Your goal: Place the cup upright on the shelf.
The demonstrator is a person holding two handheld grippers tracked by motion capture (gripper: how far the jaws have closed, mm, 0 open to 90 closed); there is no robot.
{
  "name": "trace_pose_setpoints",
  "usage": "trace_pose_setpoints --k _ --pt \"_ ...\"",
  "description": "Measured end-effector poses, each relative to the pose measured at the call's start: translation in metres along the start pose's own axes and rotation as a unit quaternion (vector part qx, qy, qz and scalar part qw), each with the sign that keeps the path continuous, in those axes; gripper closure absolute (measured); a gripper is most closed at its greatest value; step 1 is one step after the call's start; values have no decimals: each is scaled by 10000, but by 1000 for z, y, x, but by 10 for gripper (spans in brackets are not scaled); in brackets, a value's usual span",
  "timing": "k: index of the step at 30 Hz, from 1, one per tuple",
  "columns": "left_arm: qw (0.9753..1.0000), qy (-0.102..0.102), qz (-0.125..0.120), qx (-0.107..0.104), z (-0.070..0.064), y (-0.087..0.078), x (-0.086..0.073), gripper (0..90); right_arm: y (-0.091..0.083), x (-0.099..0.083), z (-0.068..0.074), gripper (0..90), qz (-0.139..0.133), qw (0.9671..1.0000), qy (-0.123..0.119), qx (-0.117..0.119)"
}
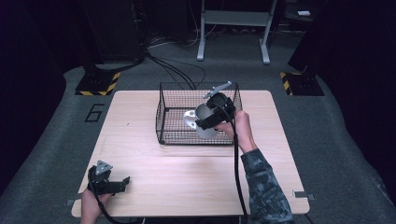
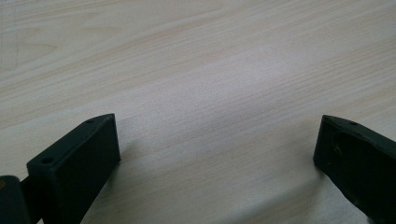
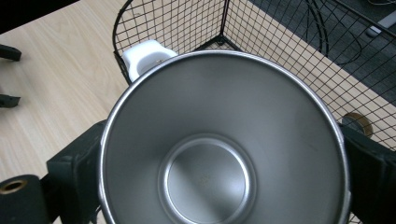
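My right gripper [image 1: 206, 123] is shut on a steel cup [image 1: 203, 112], holding it over the inside of a black wire basket [image 1: 161, 112] at the middle back of the table. In the right gripper view the cup [image 3: 219, 140] faces me mouth-first, empty, with a black jaw pressed to each side of its rim. A white object [image 1: 189, 117] lies in the basket just left of the cup, and it peeks over the cup's rim [image 3: 144, 56]. My left gripper [image 1: 124, 184] rests at the table's near left corner, open, with bare wood between its jaws [image 2: 217, 140].
The wooden table [image 1: 154, 163] is bare between the basket and my left gripper. The basket's mesh walls [image 3: 280, 46] rise close around the cup. Past the table's far edge, cables and a white stand's legs [image 1: 233, 28] sit on grey floor.
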State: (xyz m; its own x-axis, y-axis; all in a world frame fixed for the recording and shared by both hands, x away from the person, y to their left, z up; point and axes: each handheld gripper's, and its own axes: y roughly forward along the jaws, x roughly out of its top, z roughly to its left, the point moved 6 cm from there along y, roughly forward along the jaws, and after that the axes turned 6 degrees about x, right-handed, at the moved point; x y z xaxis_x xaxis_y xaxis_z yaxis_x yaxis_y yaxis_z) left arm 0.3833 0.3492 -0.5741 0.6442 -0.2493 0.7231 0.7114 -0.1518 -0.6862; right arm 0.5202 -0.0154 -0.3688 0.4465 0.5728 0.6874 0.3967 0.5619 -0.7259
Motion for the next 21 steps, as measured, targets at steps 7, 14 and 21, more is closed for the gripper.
trace_pose_setpoints --k 7,14,21 --pt "10000 -6 -3 1 0 0 0 4 9 8 -13 57 17 10000 27 -19" --pt "10000 -9 -6 1 0 0 0 4 17 13 -27 57 51 9999 98 -101" --pt "10000 -2 1 0 0 0 0 4 27 18 -42 57 32 9996 199 -191"
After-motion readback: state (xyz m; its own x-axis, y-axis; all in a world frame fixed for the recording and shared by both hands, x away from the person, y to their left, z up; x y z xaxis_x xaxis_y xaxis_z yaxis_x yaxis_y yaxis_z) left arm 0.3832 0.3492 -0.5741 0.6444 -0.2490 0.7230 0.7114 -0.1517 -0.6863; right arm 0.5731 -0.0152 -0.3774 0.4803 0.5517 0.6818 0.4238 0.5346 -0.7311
